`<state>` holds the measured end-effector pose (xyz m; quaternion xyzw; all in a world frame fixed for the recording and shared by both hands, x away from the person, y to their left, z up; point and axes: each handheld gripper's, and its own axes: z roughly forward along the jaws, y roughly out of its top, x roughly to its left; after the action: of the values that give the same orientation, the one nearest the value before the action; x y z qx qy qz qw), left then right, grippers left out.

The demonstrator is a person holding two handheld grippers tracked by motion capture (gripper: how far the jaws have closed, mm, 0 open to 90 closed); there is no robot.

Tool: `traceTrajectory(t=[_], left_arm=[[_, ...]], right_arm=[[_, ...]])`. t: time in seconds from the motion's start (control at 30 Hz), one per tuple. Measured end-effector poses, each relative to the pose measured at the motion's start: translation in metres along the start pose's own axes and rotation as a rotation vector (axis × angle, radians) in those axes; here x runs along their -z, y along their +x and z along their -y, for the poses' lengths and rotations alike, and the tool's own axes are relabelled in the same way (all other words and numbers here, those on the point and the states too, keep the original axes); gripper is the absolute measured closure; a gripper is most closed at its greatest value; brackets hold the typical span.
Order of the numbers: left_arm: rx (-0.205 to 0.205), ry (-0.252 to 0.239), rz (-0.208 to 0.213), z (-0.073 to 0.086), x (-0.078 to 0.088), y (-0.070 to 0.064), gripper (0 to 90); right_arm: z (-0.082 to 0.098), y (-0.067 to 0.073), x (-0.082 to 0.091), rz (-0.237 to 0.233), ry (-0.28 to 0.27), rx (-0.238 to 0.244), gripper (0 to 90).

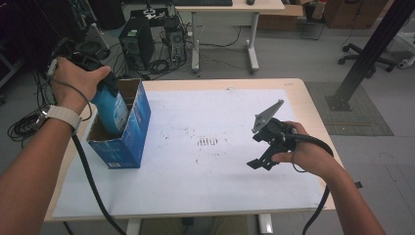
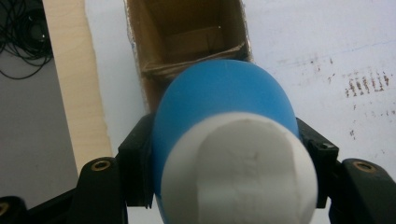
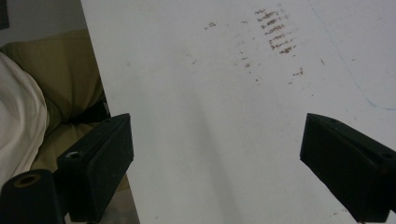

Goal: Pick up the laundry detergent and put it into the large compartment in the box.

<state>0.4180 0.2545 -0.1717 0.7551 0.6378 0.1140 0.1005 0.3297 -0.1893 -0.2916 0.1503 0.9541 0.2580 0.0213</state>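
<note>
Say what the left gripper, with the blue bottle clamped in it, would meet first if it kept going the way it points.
Probably the inside of the open cardboard box: the left gripper points the blue bottle down into its opening, so the bottle would likely reach the box floor first. Depth is unclear.

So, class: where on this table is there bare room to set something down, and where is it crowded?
The white sheet lies bare between the blue box and the right tongs, and along its near edge. The left edge is crowded: the left tongs hold a blue bottle in the box's opening.
</note>
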Motion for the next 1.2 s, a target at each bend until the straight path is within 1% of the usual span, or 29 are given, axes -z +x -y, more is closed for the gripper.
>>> traceTrajectory(t=[0.03,0.17,0.3,0.37,0.63,0.8,1.0,1.2], left_arm=[[-0.004,0.007,-0.001,0.000,-0.002,0.000,37.3],[-0.010,-0.001,-0.006,0.002,-0.010,0.000,37.3],[-0.007,0.003,-0.003,0.004,-0.018,0.001,37.3],[-0.005,-0.003,-0.003,0.005,-0.022,0.001,37.2],[-0.005,-0.003,-0.007,0.008,-0.037,-0.001,37.2],[-0.009,0.008,-0.004,0.011,-0.048,-0.001,37.2],[-0.015,0.017,-0.022,0.013,-0.057,-0.001,37.2],[-0.019,0.026,-0.018,0.016,-0.067,-0.001,37.2]], right_arm=[[-0.001,0.000,-0.001,0.000,0.001,-0.001,9.8],[-0.002,-0.001,-0.004,-0.004,0.003,0.002,9.9],[-0.003,-0.001,-0.005,-0.005,0.009,-0.003,9.8],[-0.003,-0.001,-0.005,-0.002,0.010,-0.003,9.8],[-0.003,-0.001,-0.006,-0.003,0.016,-0.010,9.8],[-0.002,0.000,-0.006,-0.003,0.019,-0.011,9.9],[0.000,0.000,-0.007,-0.002,0.023,-0.018,9.8],[0.000,0.000,-0.008,-0.006,0.024,-0.023,9.8]])
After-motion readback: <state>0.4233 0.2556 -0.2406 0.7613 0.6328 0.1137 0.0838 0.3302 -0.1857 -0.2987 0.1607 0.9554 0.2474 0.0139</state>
